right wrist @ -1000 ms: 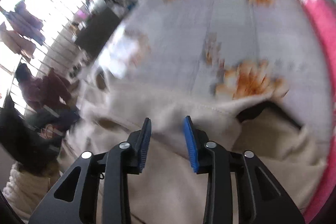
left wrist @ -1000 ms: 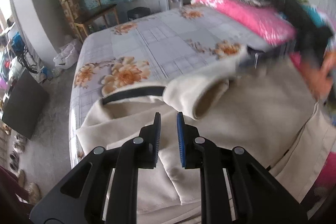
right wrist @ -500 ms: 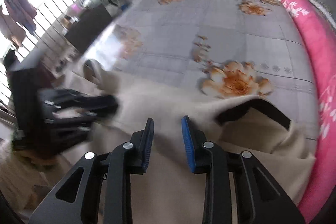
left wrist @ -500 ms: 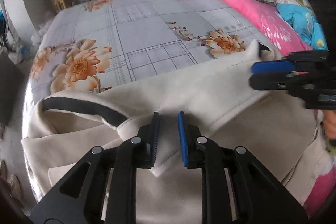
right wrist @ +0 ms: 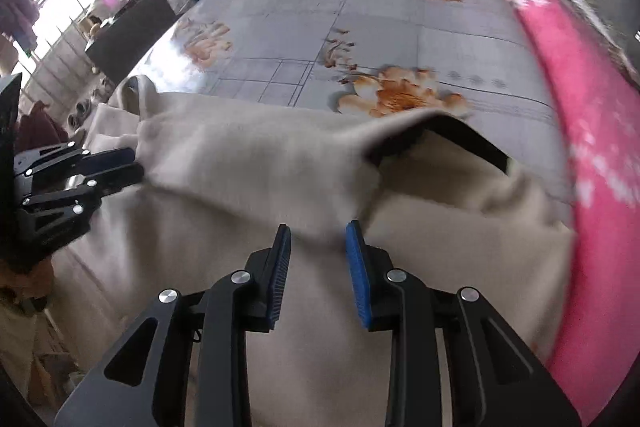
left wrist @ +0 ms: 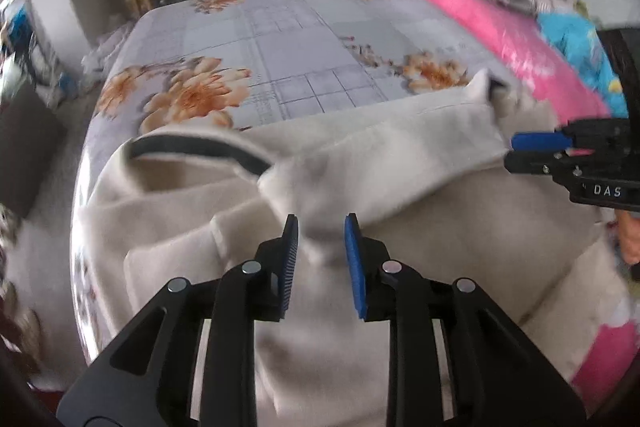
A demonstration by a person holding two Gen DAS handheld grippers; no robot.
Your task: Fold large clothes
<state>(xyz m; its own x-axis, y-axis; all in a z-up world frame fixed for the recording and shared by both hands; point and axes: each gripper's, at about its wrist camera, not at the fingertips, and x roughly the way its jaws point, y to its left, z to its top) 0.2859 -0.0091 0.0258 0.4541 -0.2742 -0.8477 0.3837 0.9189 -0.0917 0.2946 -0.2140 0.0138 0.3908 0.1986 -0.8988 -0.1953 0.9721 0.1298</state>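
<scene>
Left wrist view: the left claw (left wrist: 321,247) is opening, its ribbed blue pads standing apart with a pinch of the soft, fleecy cream garment with black neckline trim (left wrist: 400,163) between them. The garment is lying across the near edge of the bed with the smooth grey floral sheet (left wrist: 280,47). Letting go now risks the raised fold slumping crooked.

Right wrist view: the right claw (right wrist: 318,247) is holding partly apart around a bunched ridge of cloth; whether it is gripping cannot be told. The black-lined neck opening (right wrist: 452,135) is gaping towards the pink quilt (right wrist: 592,147); uneven tension could be twisting the limp, thick fabric.
</scene>
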